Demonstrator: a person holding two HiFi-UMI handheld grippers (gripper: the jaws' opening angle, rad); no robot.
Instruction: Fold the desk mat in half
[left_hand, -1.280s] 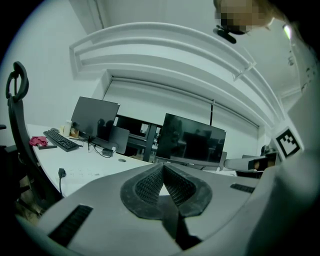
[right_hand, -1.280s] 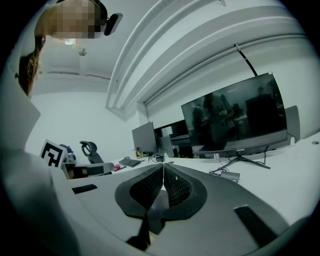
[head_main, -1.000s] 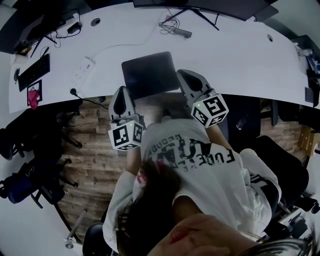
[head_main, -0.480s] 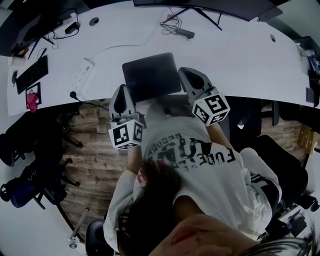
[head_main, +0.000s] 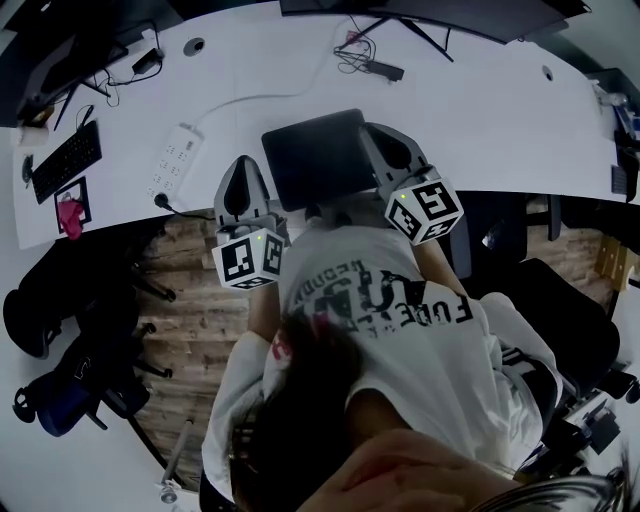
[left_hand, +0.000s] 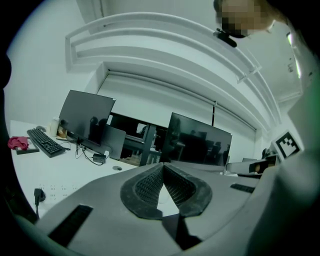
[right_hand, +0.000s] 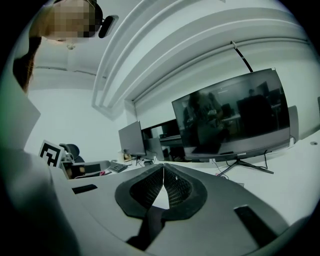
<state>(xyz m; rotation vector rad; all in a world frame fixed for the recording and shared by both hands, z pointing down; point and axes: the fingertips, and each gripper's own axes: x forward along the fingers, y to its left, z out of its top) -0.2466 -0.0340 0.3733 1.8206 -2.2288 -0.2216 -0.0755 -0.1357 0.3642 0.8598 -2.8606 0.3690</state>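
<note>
The dark desk mat (head_main: 318, 158) lies flat on the white desk (head_main: 500, 110), near its front edge and straight ahead of the person. My left gripper (head_main: 243, 165) sits just left of the mat, reaching over the desk edge. It is shut, its pads meeting at the tips (left_hand: 162, 166) with nothing between them. My right gripper (head_main: 373, 131) lies along the mat's right edge. Its pads also meet at the tips (right_hand: 163, 166), shut and holding nothing. Whether either gripper touches the mat is hidden.
A white power strip (head_main: 178, 152) with its cable lies left of the mat, and a keyboard (head_main: 67, 160) and a pink item (head_main: 70, 212) sit further left. Monitors (right_hand: 232, 117) and loose cables (head_main: 368, 62) stand at the back. Office chairs (head_main: 60, 390) are on the floor.
Both grippers have slid forward over the desk on either side of the mat. The mat has stayed where it was. Both jaws remain shut.
</note>
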